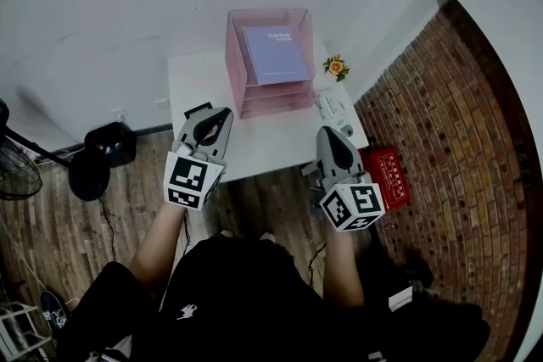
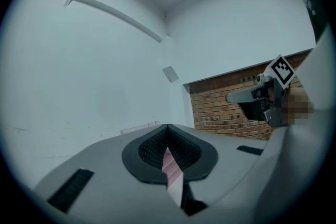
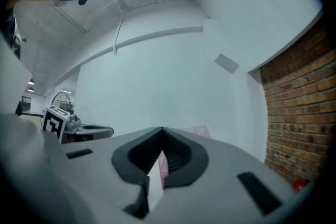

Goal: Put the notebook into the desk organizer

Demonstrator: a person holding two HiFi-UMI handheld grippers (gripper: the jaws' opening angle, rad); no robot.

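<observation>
Notebook placement is looking finished, judging from the head view: the lilac notebook (image 1: 276, 53) is lying flat in the top level of the pink see-through desk organizer (image 1: 240, 89), which is standing at the far side of the white bench (image 1: 271, 144). Whether it is sitting in an open tray or under a clear top, I cannot tell. Both grippers are hovering over the near edge of the bench, well apart from the organizer. The left gripper (image 1: 215, 116) and the right gripper (image 1: 333, 136) are each showing jaws pressed together with nothing carried. A small flower (image 1: 337, 66) is sitting just beside the organizer.

In the left gripper view, the left gripper (image 2: 169, 152) is showing its jaws meeting with nothing between them. Only a sliver of pink from the organizer (image 2: 139, 127) beyond is peeking through the gap.

In the right gripper view, the right gripper (image 3: 160, 157) is likewise showing closed, empty jaws, with the organizer's pink rim (image 3: 197, 131) rising behind them.

If anything is remaining, it is probably only a check that the notebook is seated squarely. That would call for bringing one gripper forward and nudging gently, without tipping the light organizer.
</observation>
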